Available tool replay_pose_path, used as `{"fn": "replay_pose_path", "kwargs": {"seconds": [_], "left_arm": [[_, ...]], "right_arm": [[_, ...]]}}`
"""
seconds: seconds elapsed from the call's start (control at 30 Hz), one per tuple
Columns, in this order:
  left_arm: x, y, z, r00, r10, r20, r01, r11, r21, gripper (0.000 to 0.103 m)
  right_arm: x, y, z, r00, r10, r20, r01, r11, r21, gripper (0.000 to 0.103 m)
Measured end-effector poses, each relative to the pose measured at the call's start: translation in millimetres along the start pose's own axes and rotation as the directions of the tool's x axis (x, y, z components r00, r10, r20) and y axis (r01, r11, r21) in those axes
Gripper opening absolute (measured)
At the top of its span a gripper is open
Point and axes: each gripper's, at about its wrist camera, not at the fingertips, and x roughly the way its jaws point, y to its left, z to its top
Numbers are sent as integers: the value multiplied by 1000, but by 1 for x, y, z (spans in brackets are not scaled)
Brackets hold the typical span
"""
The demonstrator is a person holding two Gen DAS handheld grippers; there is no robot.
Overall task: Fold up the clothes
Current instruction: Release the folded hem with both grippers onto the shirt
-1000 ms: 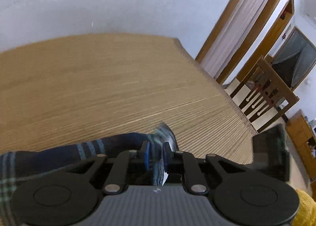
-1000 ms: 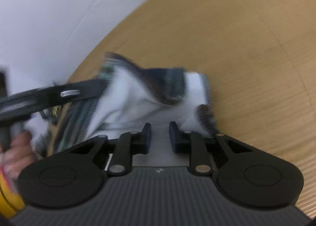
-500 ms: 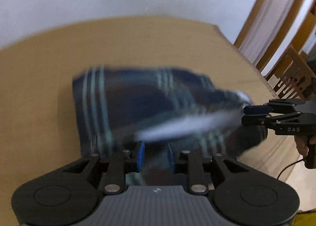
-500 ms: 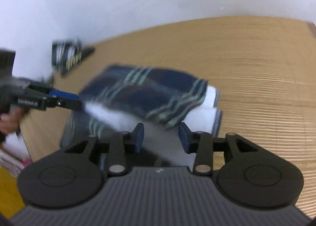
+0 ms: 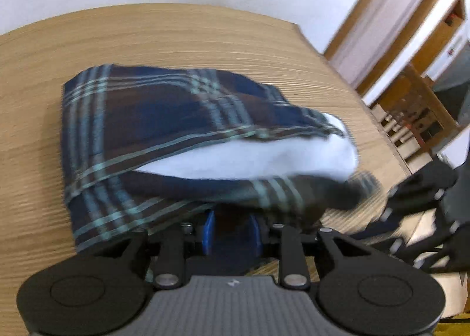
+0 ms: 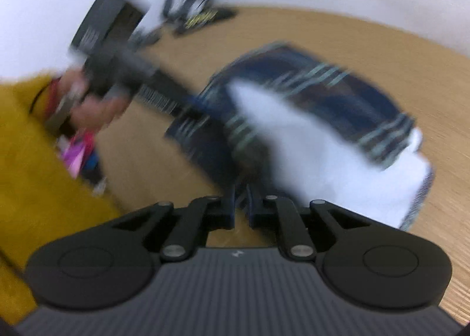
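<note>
A navy plaid garment (image 5: 152, 118) with a white lining (image 5: 264, 159) lies bunched on the wooden table (image 5: 176, 33). My left gripper (image 5: 232, 233) sits at its near edge, fingers apart, with cloth draped over the blue pads (image 5: 209, 230). In the right wrist view the same garment (image 6: 323, 100) lies ahead. My right gripper (image 6: 241, 206) has its fingers nearly together at the cloth's near edge. The view is blurred, so I cannot tell whether cloth is pinched. The left gripper (image 6: 188, 106) reaches into the garment from the left. The right gripper (image 5: 426, 218) shows blurred at the right.
Dark items (image 6: 194, 12) lie at the table's far edge by the white wall. A wooden chair (image 5: 411, 109) and door frames stand beyond the table's right edge. My yellow sleeve (image 6: 38, 159) fills the left of the right wrist view.
The left gripper's fingers have opened wider and the garment has dropped onto the table. The right gripper's fingers have closed from wide apart to nearly together and swung left.
</note>
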Motion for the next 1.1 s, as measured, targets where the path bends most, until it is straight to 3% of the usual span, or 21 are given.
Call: {"fn": "replay_pose_path", "kwargs": {"seconds": [0.07, 0.13, 0.23, 0.37, 0.43, 0.5, 0.57, 0.7, 0.87, 0.93, 1.03, 1.07, 1.1], "left_arm": [[0, -6, -1, 1000, 2, -8, -1, 999, 32, 31], [-7, -13, -2, 1000, -6, -4, 6, 998, 64, 31], [-23, -22, 3, 999, -24, 30, 21, 993, 113, 32], [-25, -30, 19, 997, -23, 67, 12, 986, 165, 39], [-17, -32, 24, 998, -11, 60, -1, 984, 180, 39], [-3, -29, 26, 1000, -1, 24, -3, 987, 163, 37], [4, -27, 21, 1000, 1, -9, 0, 989, 151, 37], [3, -28, -2, 999, 6, -40, 1, 986, 164, 39], [7, -25, -19, 996, -1, -88, 13, 989, 144, 40], [10, -22, -20, 995, 1, -104, 13, 991, 132, 40], [13, -20, -21, 993, -3, -114, 17, 993, 118, 40], [13, -20, -22, 993, -4, -114, 18, 993, 117, 40], [14, -20, -23, 993, -4, -115, 18, 993, 117, 40]], "right_arm": [[11, 4, -9, 997, 0, -72, -1, 1000, -18, 13], [15, 3, -14, 997, -6, -73, 6, 1000, 0, 13], [-6, -10, -12, 997, -26, 69, 19, 995, 96, 14], [-39, -51, -3, 957, -124, 262, 44, 955, 292, 15], [-36, -70, 3, 947, -204, 250, 104, 926, 363, 15], [-22, -82, 5, 958, -229, 174, 147, 910, 388, 15], [-5, -83, 2, 975, -201, 94, 155, 920, 360, 15], [11, -37, -10, 997, -80, 5, 78, 985, 152, 14], [26, -9, -23, 992, -27, -120, 34, 998, 55, 15], [21, -13, -19, 996, 2, -88, 7, 996, 93, 15], [-10, -29, -5, 995, 67, 77, -80, 978, 192, 16], [-20, -35, 0, 988, 69, 135, -98, 972, 215, 21], [-27, -41, 4, 982, 61, 179, -103, 966, 236, 33]]}}
